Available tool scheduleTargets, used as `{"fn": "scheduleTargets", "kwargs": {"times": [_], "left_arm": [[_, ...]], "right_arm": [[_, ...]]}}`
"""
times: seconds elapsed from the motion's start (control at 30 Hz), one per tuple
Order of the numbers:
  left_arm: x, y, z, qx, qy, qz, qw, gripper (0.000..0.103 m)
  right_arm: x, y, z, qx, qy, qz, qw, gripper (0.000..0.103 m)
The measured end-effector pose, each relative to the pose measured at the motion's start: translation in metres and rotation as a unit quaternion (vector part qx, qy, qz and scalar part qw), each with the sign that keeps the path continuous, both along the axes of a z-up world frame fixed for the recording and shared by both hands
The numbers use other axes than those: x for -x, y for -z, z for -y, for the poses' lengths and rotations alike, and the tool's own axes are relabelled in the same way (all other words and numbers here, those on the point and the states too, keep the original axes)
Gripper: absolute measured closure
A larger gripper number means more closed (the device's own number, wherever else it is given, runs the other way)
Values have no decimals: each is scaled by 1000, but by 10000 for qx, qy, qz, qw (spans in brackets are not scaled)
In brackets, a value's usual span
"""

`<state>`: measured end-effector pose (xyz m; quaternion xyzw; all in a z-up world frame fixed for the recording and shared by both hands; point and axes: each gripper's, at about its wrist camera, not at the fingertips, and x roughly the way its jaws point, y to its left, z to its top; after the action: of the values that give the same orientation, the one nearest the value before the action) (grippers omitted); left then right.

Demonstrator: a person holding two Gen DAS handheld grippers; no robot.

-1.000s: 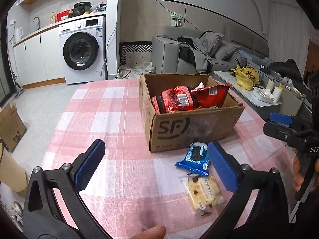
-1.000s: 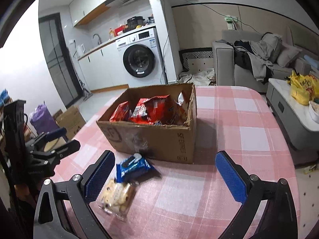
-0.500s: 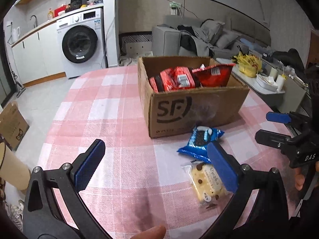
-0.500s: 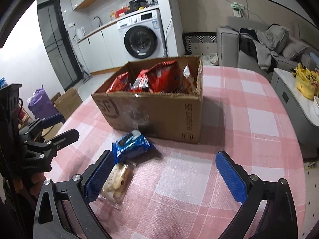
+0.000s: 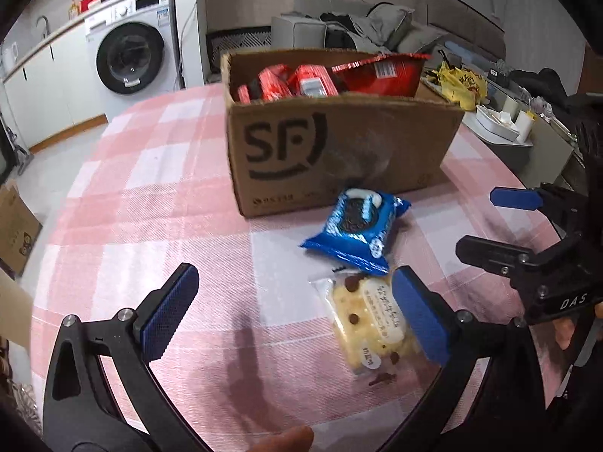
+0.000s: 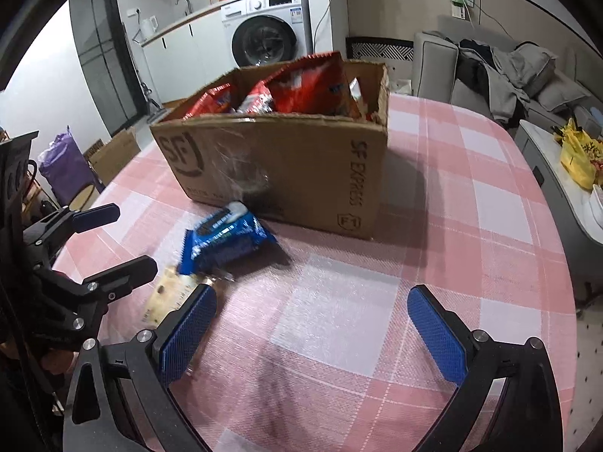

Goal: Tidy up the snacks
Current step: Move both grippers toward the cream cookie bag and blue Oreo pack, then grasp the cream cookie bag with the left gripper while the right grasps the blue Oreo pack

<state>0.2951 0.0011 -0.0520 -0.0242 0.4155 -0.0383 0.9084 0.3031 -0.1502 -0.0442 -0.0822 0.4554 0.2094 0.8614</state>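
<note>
A cardboard SF box [image 5: 339,143] [image 6: 286,165] holds several red snack bags [image 5: 339,75] [image 6: 301,90]. In front of it on the pink checked tablecloth lie a blue cookie pack [image 5: 356,226] [image 6: 224,235] and a clear-wrapped yellow chocolate-chip cake [image 5: 371,320] [image 6: 169,295]. My left gripper [image 5: 294,312] is open and empty; its right pad is beside the cake. My right gripper [image 6: 312,331] is open and empty, low over the cloth, with its left pad by the cake. Each gripper shows in the other's view: the right [image 5: 501,226], the left [image 6: 113,241].
The table edge [image 6: 569,301] curves off at the right. A washing machine [image 5: 132,60] and cabinets stand behind, a grey sofa [image 6: 490,71] with clothes at the back right, a side table [image 5: 527,139] with a yellow bag, and a carton [image 5: 15,226] on the floor at the left.
Both grippers have moved forward and lower toward the two loose snacks and the box. The snacks and box have not moved. Both grippers stay open.
</note>
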Motion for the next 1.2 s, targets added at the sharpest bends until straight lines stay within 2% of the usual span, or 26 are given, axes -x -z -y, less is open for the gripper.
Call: {"fn": "scheduleTargets", "kwargs": {"times": [0.37,0.5,0.7,0.93,1.0,1.1,1.17,1.2], "left_arm": [[-6,30,30,58,223,-465,9987,1],[-10,37,32,303,162,-632,9974,1],[-10,41,40,259,217,-631,9974,1],[-12,46,52,-42,222,-560,9982,1],[-12,46,50,-44,277,-562,9980,6],[-11,43,43,-98,305,-571,9979,21],[-12,41,41,-124,288,-530,9981,43],[-13,40,39,-107,319,-522,9981,45]], "right_arm": [[-8,11,8,24,88,-127,9999,0],[-10,13,11,30,116,-139,9998,0],[-12,13,14,12,164,-149,9998,0],[-12,13,16,22,187,-156,9997,0],[-12,13,17,-19,197,-172,9997,0],[-11,11,17,-52,173,-161,9997,0],[-10,11,17,-66,159,-166,9997,0],[-11,11,16,-78,156,-185,9997,0]]}}
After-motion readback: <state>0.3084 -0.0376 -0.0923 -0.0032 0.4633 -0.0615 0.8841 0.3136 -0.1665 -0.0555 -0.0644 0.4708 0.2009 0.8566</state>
